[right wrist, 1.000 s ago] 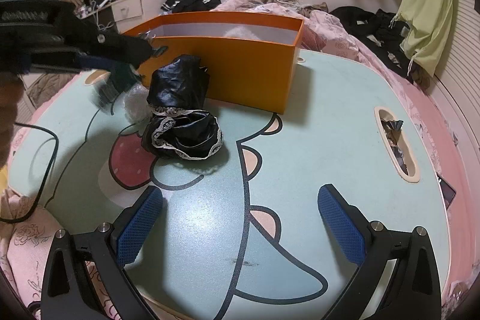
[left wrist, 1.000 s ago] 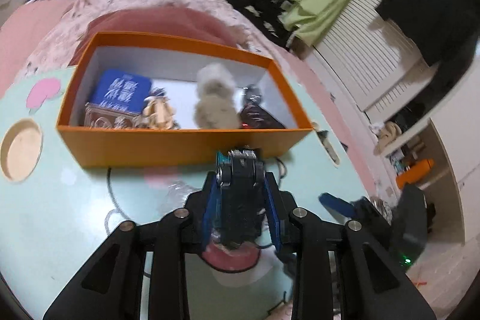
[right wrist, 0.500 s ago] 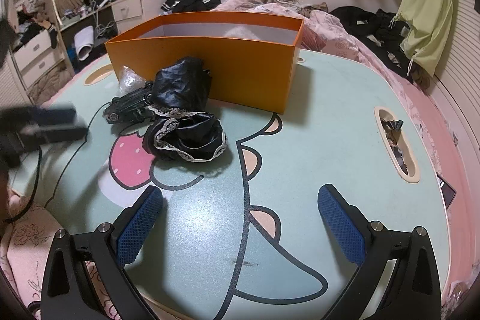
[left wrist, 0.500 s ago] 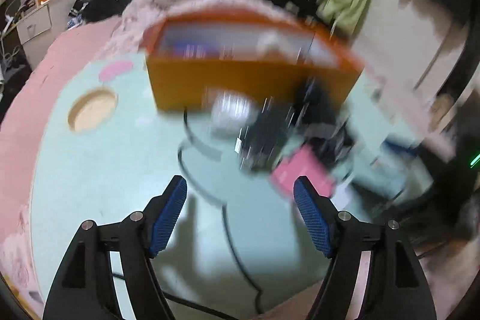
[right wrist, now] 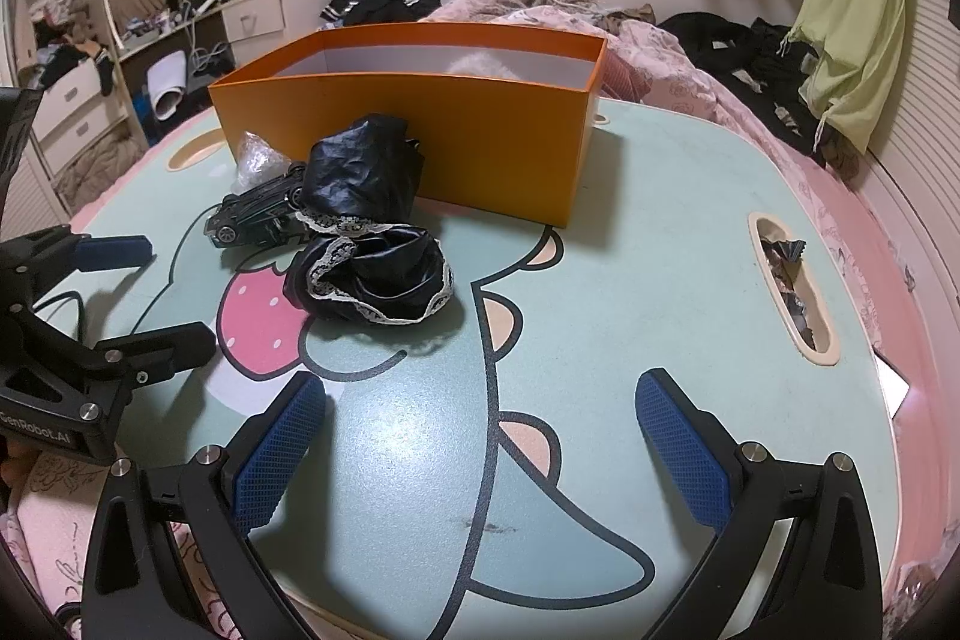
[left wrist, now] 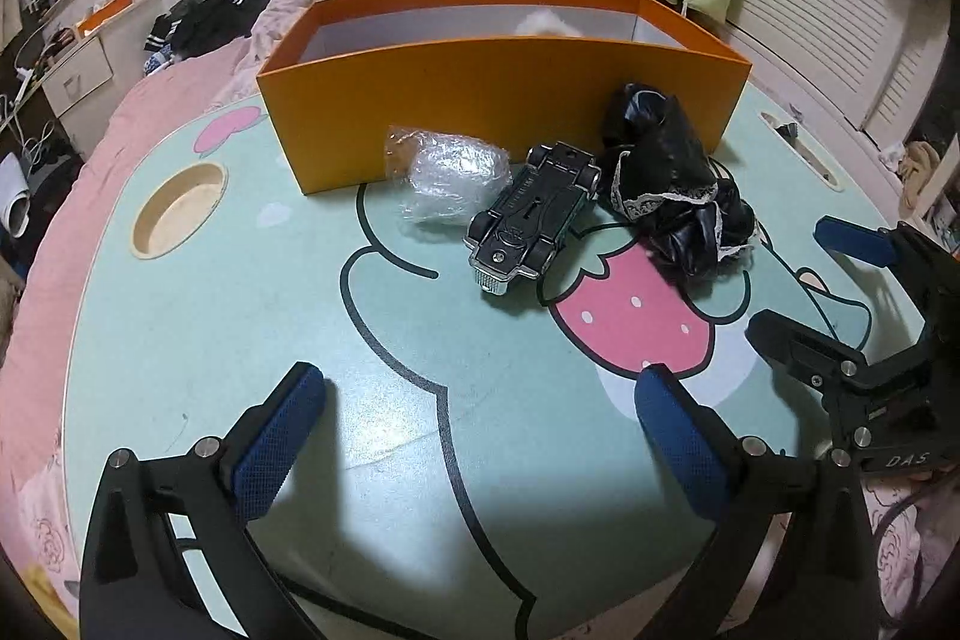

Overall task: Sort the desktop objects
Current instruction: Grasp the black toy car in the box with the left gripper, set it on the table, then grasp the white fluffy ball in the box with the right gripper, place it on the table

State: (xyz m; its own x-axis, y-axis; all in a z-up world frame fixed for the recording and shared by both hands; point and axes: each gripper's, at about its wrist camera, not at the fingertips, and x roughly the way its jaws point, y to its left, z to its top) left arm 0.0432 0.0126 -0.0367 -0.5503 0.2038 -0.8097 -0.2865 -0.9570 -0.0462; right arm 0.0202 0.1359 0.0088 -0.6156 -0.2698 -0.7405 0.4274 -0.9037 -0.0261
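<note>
the toy car (left wrist: 534,214) lies upside down on the table (left wrist: 198,340), just near of the orange box (left wrist: 498,100), between a bubble-wrapped bundle (left wrist: 450,184) on its left and a black lace-trimmed cloth (left wrist: 678,178) on its right. my left gripper (left wrist: 480,424) is opening wide, nothing between its jaws; my right gripper (right wrist: 480,430) hangs wide and empty too. i judge a pick is next: reach far, straddle the car, close.

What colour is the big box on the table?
Orange outside, white inside; the box shows best in the left wrist view.
</note>
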